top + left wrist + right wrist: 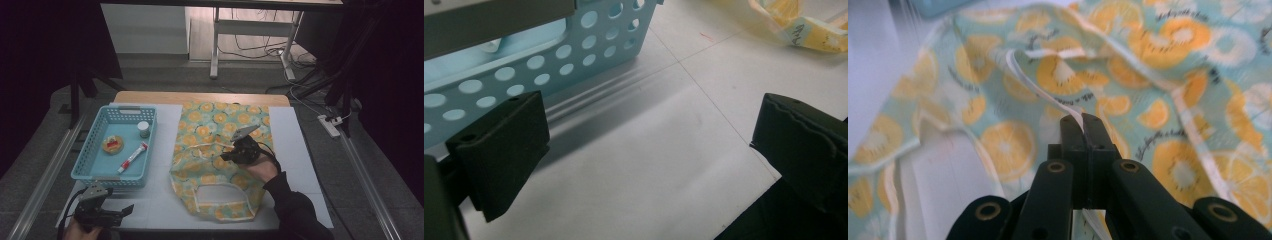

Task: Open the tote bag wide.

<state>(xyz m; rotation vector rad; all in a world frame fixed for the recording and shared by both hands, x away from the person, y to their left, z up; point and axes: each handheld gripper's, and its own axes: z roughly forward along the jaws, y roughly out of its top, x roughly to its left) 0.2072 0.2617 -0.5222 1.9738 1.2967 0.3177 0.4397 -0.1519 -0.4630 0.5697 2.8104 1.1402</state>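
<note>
The orange-print bag lies at the worktop's centre. The right gripper has its fingers closed on the bag's white strap. At 7 o'clock, the left gripper rests with fingers apart, empty, beside the blue basket.

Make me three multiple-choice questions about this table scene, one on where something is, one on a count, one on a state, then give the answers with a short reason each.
1. Where does the blue basket stand?
A. left of the orange-print apron
B. on top of the apron
C. right of the apron

2. How many things lie in the basket?
A. one
B. three
C. five

3. What is the right claw doing?
A. hanging open above the basket
B. shut on the apron's white strap
C. holding the tube

Answers: 1 A, the high view shows the basket on the table's left side, apart from the apron. 2 B, a small jar, a red-and-white tube and a round orange item. 3 B, the strap runs between its closed jaws.
</note>
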